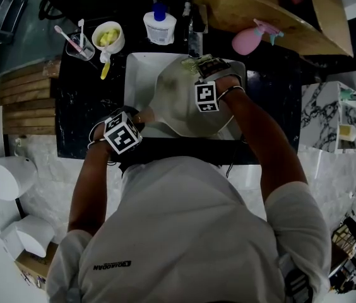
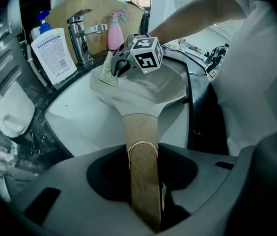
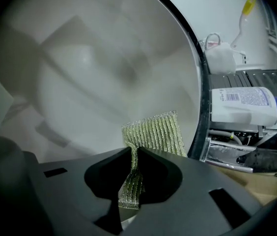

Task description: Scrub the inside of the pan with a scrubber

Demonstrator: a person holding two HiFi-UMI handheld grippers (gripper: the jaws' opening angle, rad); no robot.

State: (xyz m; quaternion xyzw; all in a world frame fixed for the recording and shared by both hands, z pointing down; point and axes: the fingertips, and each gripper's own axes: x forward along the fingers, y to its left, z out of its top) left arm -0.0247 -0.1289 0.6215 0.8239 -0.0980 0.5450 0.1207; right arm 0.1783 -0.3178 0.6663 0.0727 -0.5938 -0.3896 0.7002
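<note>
Mid-scrub, I reckon: my left gripper (image 2: 146, 181) has its jaws clamped on the wooden handle (image 2: 141, 132), holding the pan (image 1: 178, 109) tilted over the sink (image 1: 137, 74), while my right gripper (image 3: 133, 181) jaws pinch the mesh scrubber (image 3: 154, 132) inside near the rim, so most of the inside probably needs doing.

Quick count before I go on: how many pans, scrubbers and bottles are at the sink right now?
pan: 1
scrubber: 1
bottle: 2 (white pump bottle, pink spray bottle)
total: 4
</note>
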